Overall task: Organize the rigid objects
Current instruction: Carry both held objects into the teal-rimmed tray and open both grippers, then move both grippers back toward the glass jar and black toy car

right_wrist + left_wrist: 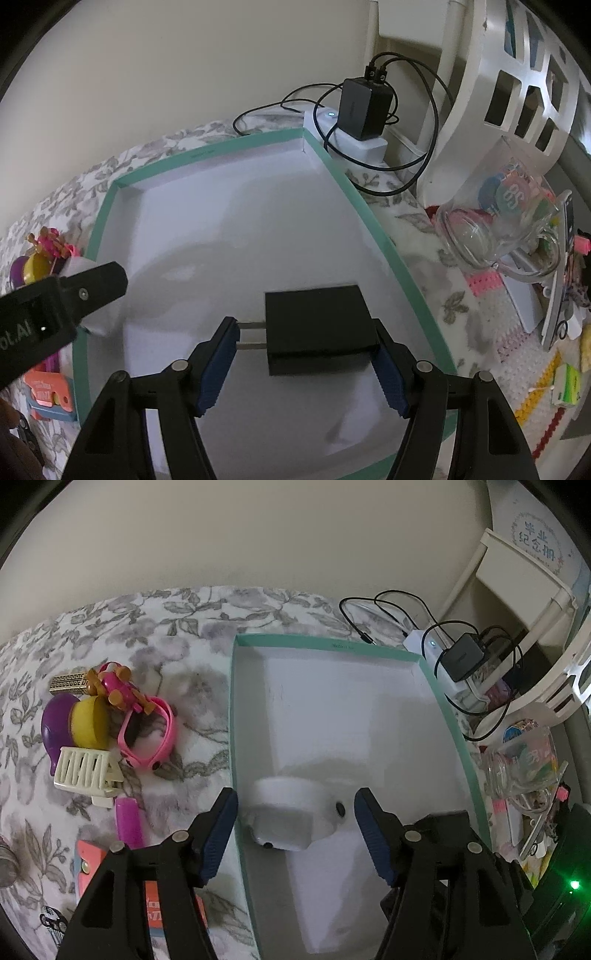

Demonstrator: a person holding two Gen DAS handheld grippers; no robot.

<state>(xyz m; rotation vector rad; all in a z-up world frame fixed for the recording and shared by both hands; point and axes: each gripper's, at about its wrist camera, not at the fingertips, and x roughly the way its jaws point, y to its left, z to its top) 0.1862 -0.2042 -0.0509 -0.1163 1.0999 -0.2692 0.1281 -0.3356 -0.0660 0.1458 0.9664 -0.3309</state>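
The left gripper [295,827] has its jaws open astride a white watch [291,814] in the teal-rimmed box [321,642]. The right gripper [306,354] seemingly clamps a black charger [319,326], prongs towards nine o'clock.

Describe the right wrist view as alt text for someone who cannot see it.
A black plug adapter sits between the right gripper's blue-padded fingers, inside a white tray with a teal rim. The left gripper reaches in from the left.

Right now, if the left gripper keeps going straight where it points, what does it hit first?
Probably the white watch lying in the teal box; it sits between the left gripper's open jaws. Depth is unclear.
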